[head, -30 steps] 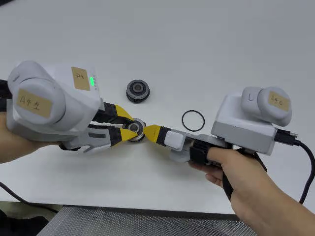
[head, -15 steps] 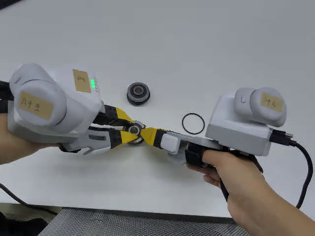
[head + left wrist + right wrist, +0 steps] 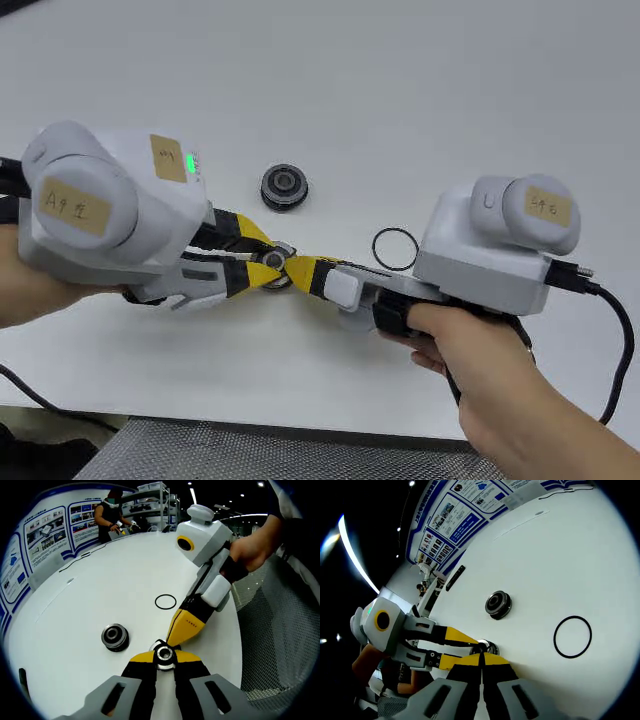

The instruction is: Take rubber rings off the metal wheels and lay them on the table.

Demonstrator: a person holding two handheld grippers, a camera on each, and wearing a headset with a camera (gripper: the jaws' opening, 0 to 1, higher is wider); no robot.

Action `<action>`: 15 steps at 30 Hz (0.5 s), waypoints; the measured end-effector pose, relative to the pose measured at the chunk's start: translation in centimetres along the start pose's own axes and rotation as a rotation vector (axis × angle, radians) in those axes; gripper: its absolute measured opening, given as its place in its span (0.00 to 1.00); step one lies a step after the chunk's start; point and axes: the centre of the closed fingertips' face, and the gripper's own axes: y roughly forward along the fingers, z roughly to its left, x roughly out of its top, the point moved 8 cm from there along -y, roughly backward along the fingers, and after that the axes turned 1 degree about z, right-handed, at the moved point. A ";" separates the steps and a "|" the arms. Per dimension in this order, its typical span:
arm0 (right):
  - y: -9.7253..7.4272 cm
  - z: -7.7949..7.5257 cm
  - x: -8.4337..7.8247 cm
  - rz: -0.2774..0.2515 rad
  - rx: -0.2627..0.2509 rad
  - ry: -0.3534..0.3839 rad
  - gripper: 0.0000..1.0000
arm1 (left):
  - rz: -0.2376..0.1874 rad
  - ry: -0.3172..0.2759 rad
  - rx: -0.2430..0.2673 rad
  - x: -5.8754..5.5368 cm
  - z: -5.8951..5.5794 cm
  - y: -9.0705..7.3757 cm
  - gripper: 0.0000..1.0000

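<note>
On the smooth white table [image 3: 420,90], the left gripper [image 3: 266,262] has its yellow-tipped jaws closed to a narrow gap, clamping a small shiny metal wheel [image 3: 164,654] just above the tabletop. The right gripper [image 3: 300,268] has its jaws pressed together, tips against that wheel's rim; whether they pinch its black rubber is too small to tell. Beyond them a second round wheel [image 3: 284,187] with a dark rubber band lies flat, and near it a thin black rubber ring [image 3: 396,248] lies loose.
</note>
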 end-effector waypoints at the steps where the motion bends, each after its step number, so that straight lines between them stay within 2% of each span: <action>1: 0.0 0.0 0.0 0.000 0.000 0.001 0.01 | 0.000 0.000 0.000 0.0 0.0 0.0 0.12; 4: -0.1 0.0 0.0 -0.005 0.005 0.024 0.01 | -0.002 -0.001 0.001 0.0 0.0 0.0 0.12; 15: -0.3 0.0 0.1 -0.003 0.003 0.016 0.01 | -0.010 -0.004 0.007 0.0 -0.1 0.0 0.12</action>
